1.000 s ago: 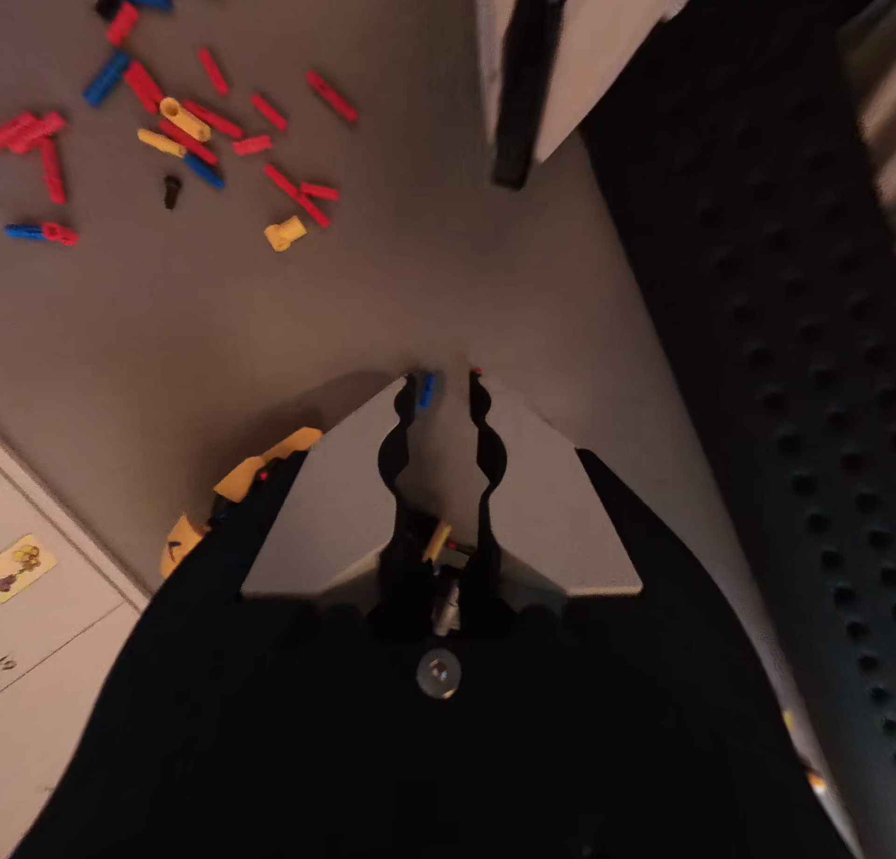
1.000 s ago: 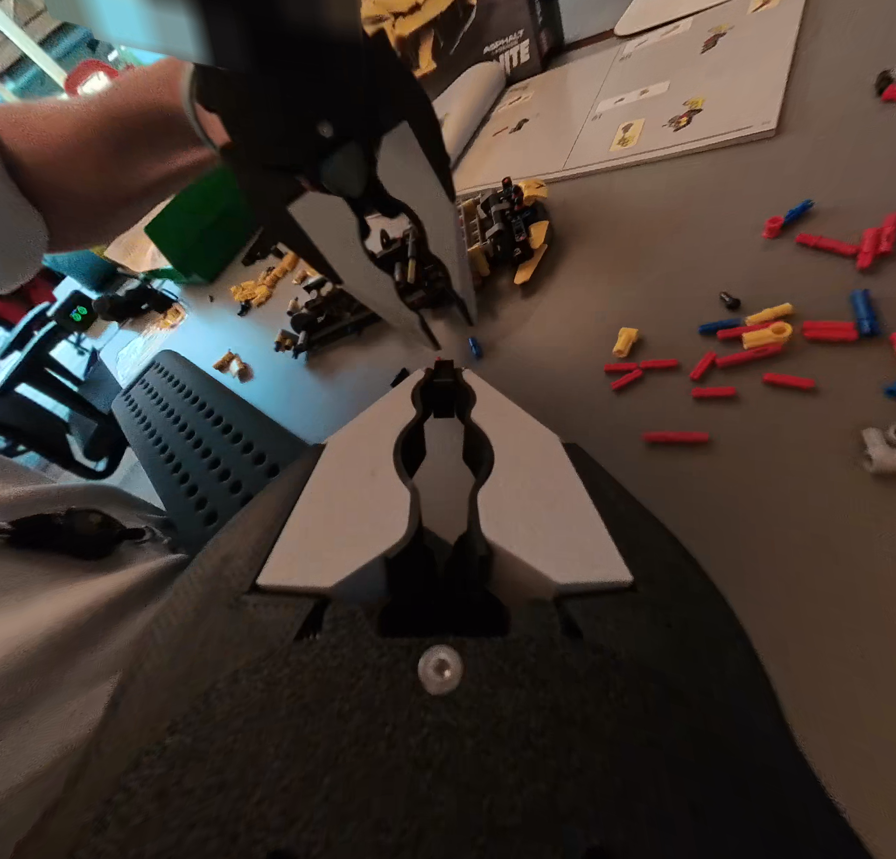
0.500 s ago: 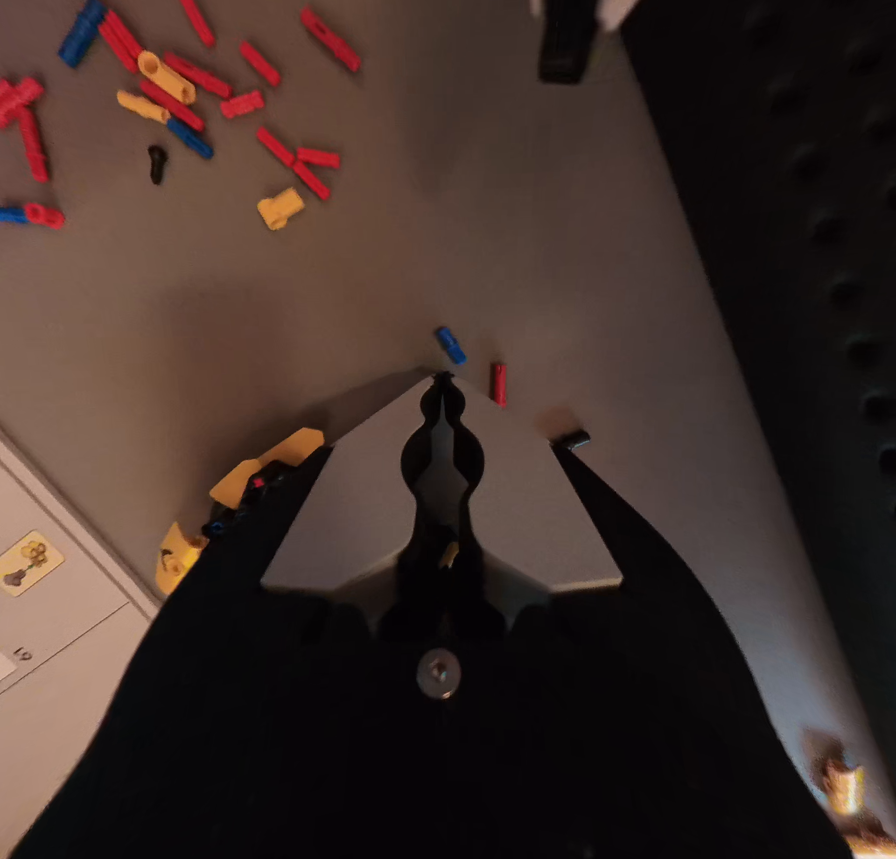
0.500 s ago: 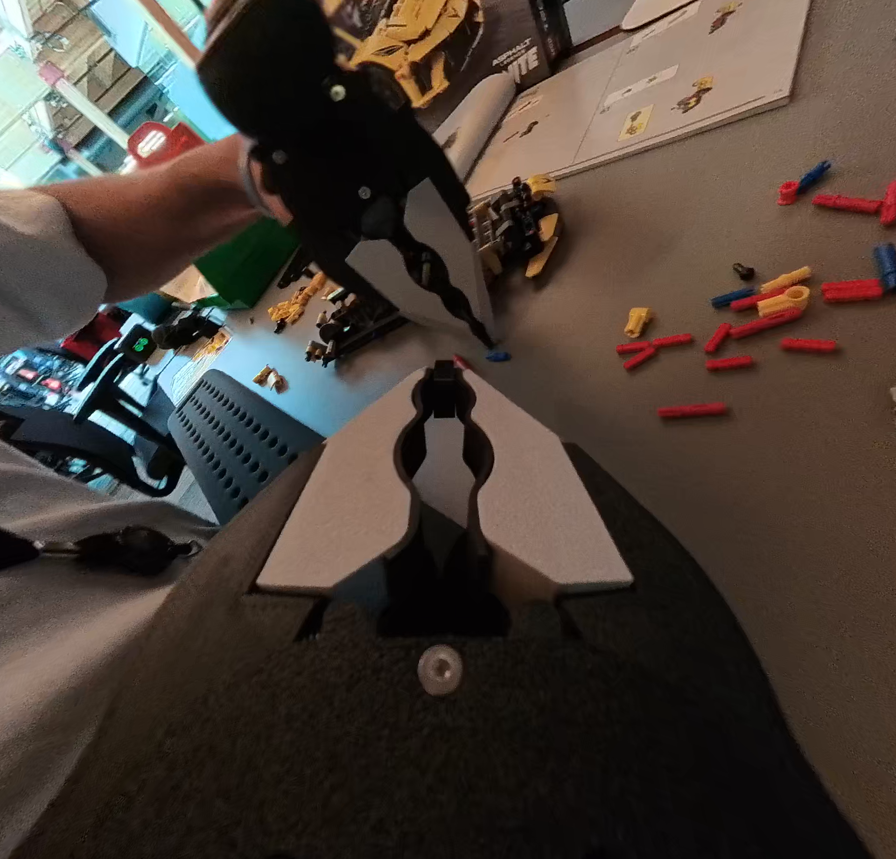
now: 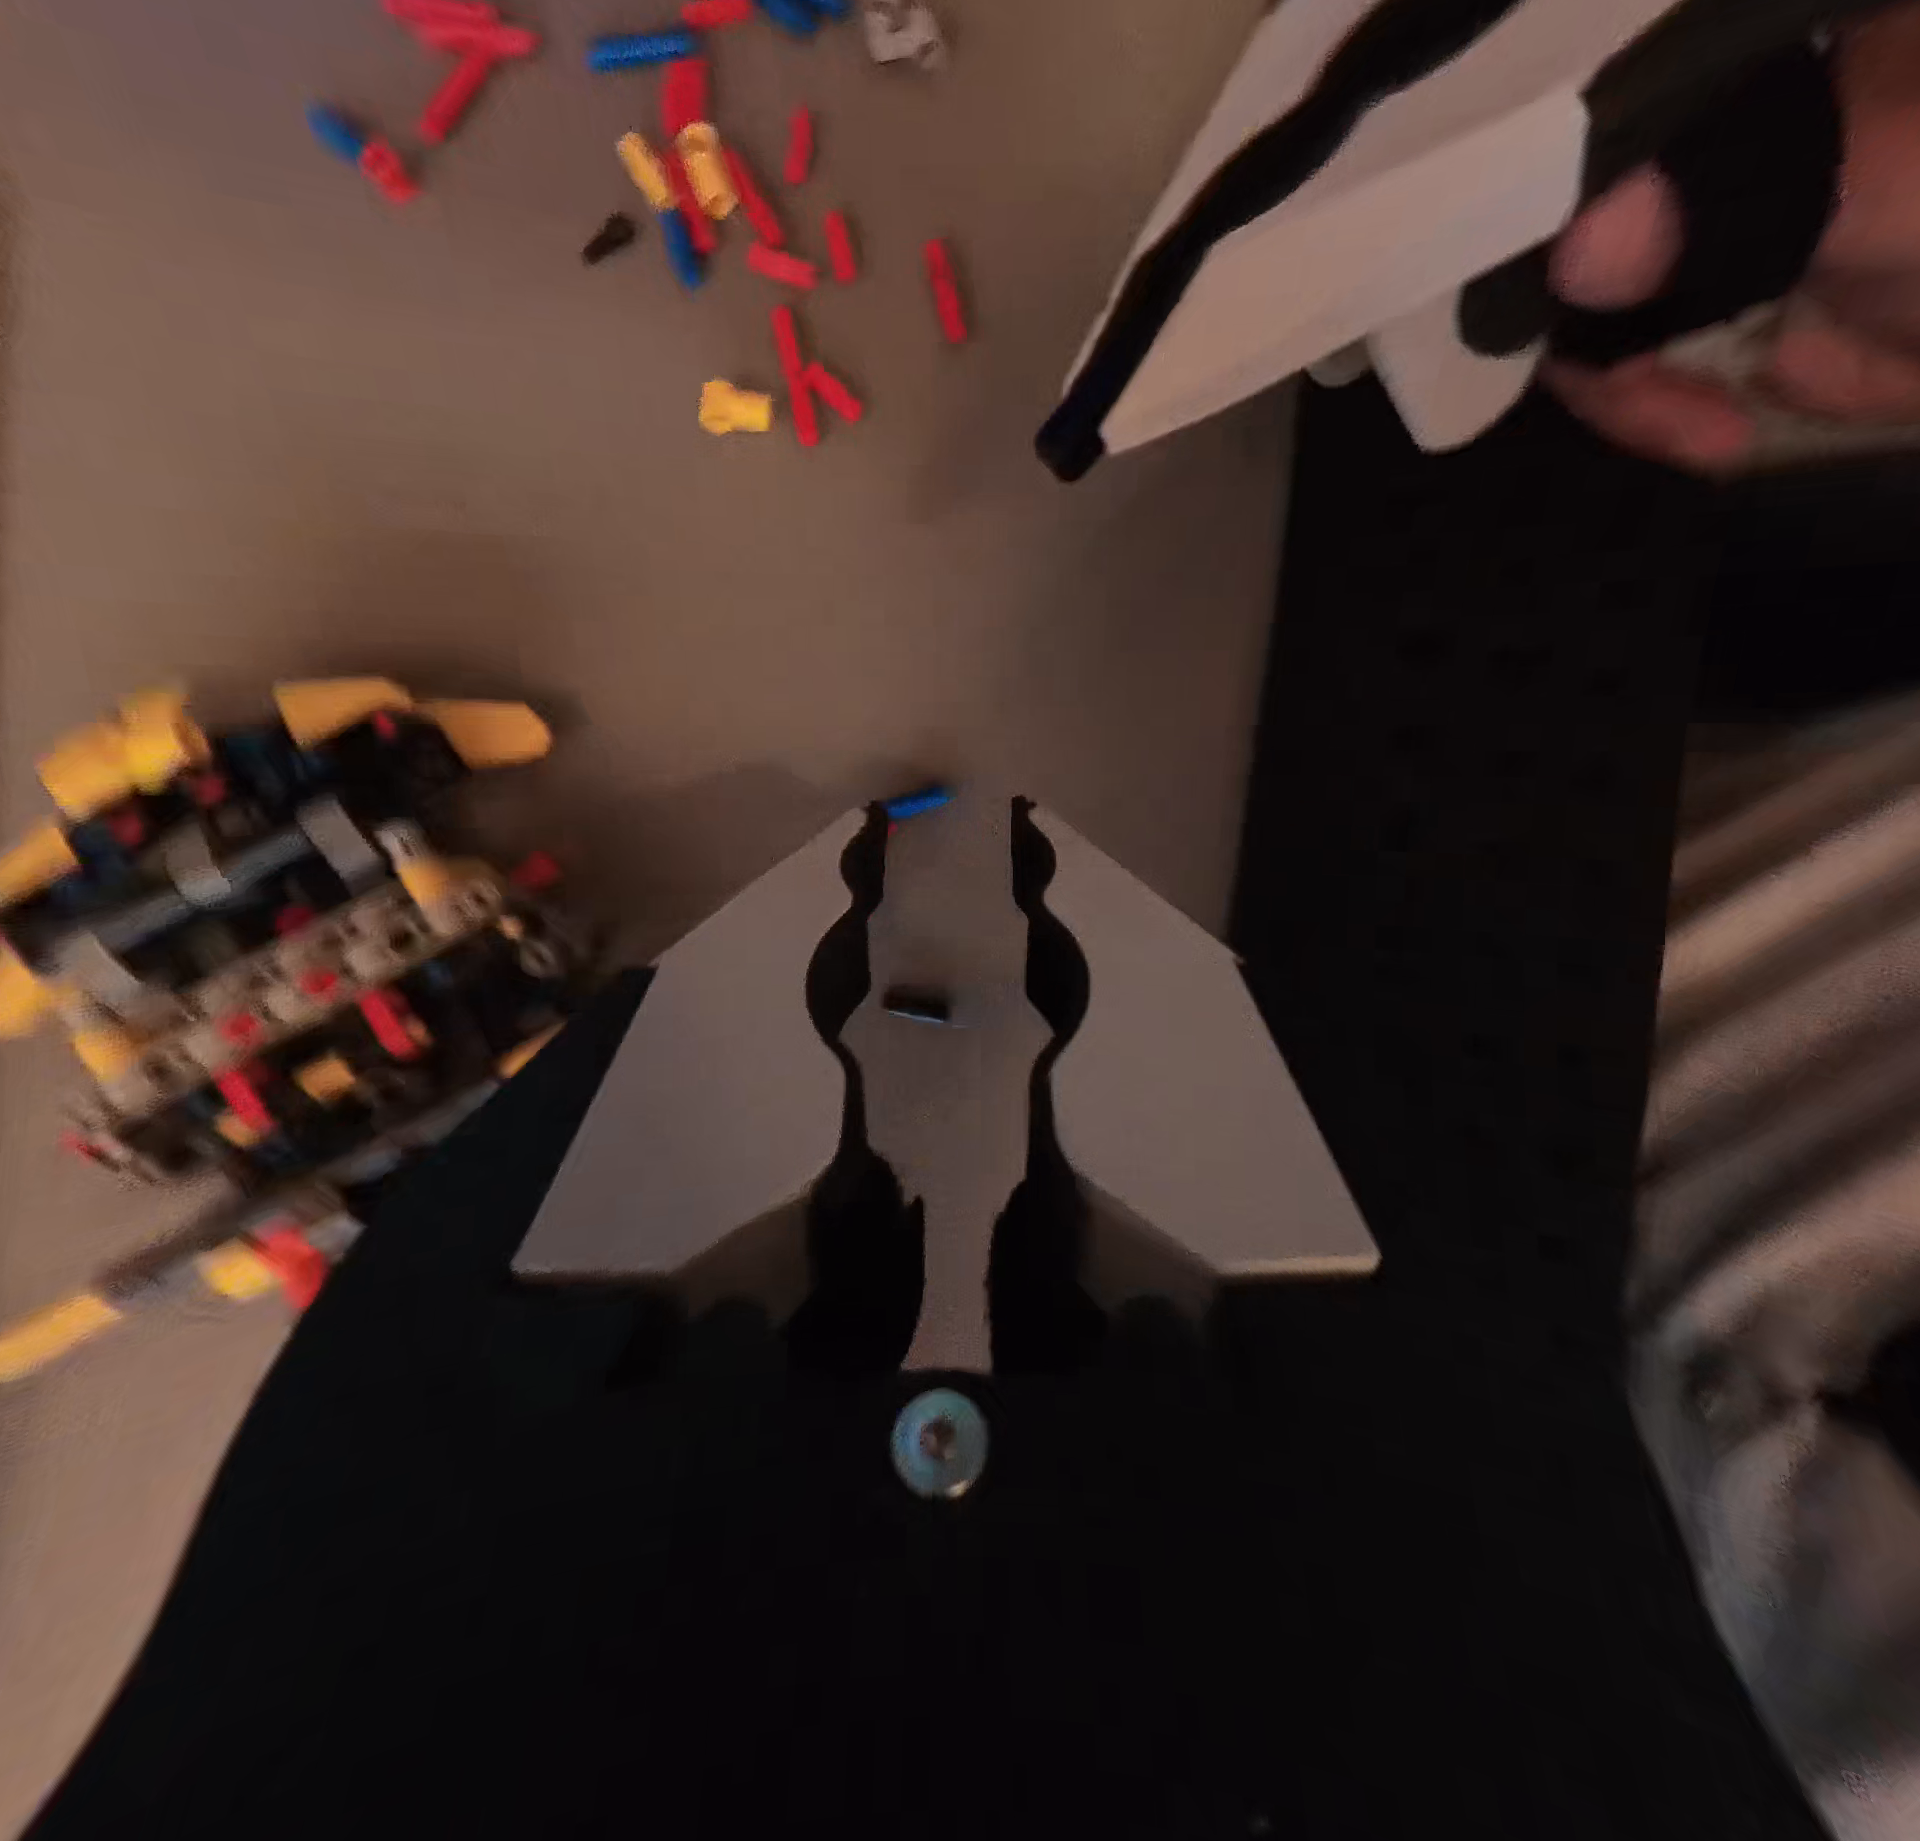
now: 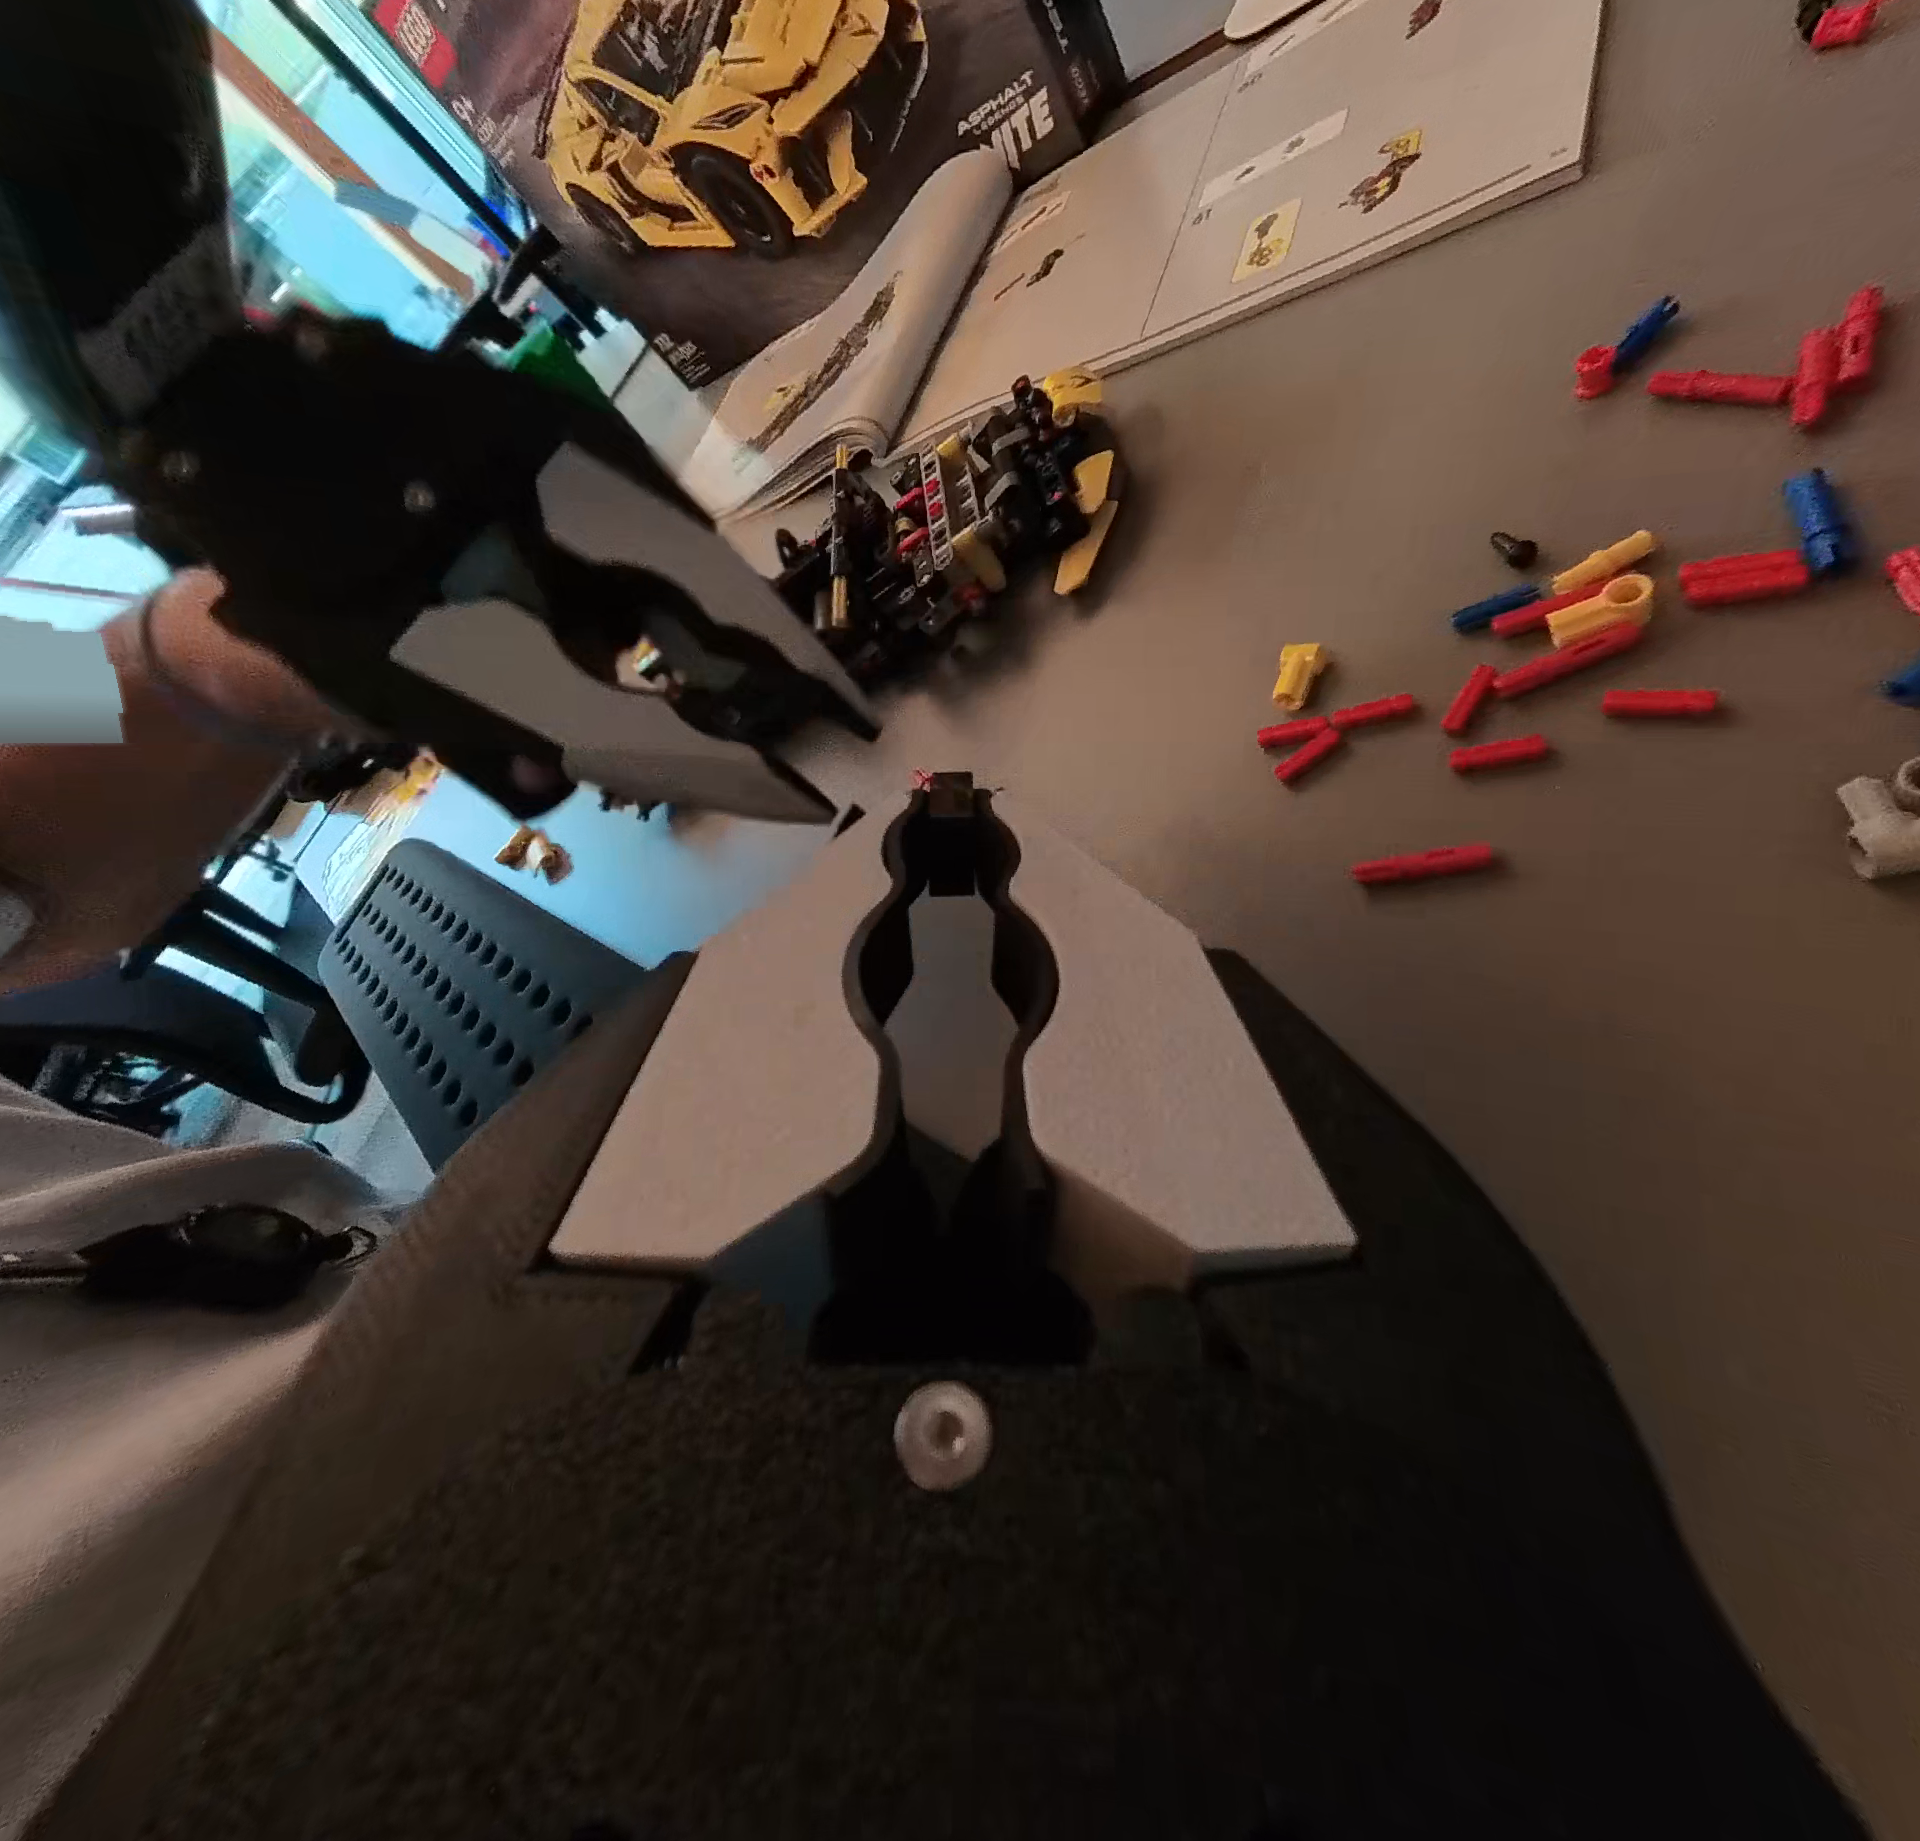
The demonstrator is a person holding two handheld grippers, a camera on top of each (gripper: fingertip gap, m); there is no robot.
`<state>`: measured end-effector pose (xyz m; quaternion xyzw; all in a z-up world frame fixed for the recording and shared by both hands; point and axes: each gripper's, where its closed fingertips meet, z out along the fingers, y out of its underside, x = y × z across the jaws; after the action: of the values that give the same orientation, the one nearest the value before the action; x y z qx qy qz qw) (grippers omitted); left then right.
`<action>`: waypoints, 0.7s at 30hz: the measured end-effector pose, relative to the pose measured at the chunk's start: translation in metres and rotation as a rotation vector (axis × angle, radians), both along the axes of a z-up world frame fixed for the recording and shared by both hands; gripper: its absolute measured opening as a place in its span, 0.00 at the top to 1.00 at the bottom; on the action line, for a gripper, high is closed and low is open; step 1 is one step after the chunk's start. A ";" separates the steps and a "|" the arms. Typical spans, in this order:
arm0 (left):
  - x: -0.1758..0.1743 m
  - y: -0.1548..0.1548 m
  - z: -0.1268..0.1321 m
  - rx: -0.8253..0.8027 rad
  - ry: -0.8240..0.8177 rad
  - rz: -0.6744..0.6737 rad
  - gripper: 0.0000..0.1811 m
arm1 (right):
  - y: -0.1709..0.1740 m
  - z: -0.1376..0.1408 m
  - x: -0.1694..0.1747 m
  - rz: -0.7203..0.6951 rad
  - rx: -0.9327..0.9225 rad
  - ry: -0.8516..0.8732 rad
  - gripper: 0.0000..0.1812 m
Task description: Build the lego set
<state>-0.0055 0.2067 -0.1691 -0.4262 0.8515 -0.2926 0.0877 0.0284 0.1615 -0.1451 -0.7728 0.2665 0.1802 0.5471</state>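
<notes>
We work on a flat brown table [image 6: 1351, 1064] that looks smooth and dull. Behind it we see bright windows [image 6: 343, 191] and a dark chair [image 6: 457, 981] with rows of little round holes in its back.

At the far side of the table stands a big box [image 6: 727, 108] with a yellow car pictured on it. An open paper booklet [image 6: 1195, 222] lies flat in front of the box, its pages curling up at the fold.

The half-built car [image 6: 956, 513] sits just in front of the booklet. It is a bumpy block of black, grey and yellow plastic with small red bits.

Loose pieces [image 6: 1558, 648] lie scattered to the right. They are short plastic sticks and little tubes in red, blue and yellow.

Our left gripper [image 5: 945, 804] has flat grey fingers with wavy black edges. Its jaws stand apart with nothing between them. A small blue peg [image 5: 914, 800] lies on the table right by the left fingertip. A tiny black piece [image 5: 916, 1002] lies on the table below the gap.

Our right gripper [image 6: 951, 794] is nearly closed and pinches a small black piece [image 6: 951, 789] at its tips.
</notes>
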 end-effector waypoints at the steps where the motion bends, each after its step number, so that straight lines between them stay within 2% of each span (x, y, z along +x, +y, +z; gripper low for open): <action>1: -0.002 0.001 -0.005 -0.025 0.009 0.109 0.86 | 0.001 0.000 0.000 0.003 0.002 0.008 0.96; 5: 0.003 -0.001 -0.015 -0.154 -0.011 0.518 0.86 | 0.006 0.000 -0.001 0.030 0.006 0.013 0.96; 7: 0.002 -0.004 -0.020 -0.160 -0.010 0.642 0.85 | 0.008 0.000 -0.002 0.050 0.010 0.017 0.96; 10: -0.004 -0.006 -0.024 -0.134 -0.024 0.758 0.84 | 0.009 0.002 -0.006 0.079 0.027 0.030 0.96; 14: -0.004 0.001 -0.031 -0.095 -0.036 0.860 0.84 | 0.009 0.005 -0.011 0.119 0.051 0.039 0.96; 21: 0.012 -0.002 -0.031 -0.159 -0.026 0.861 0.84 | 0.008 0.008 -0.014 0.141 0.077 0.053 0.96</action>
<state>0.0061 0.2045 -0.1998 -0.7440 0.5698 -0.2995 0.1794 0.0142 0.1696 -0.1372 -0.7628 0.2186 0.2490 0.5552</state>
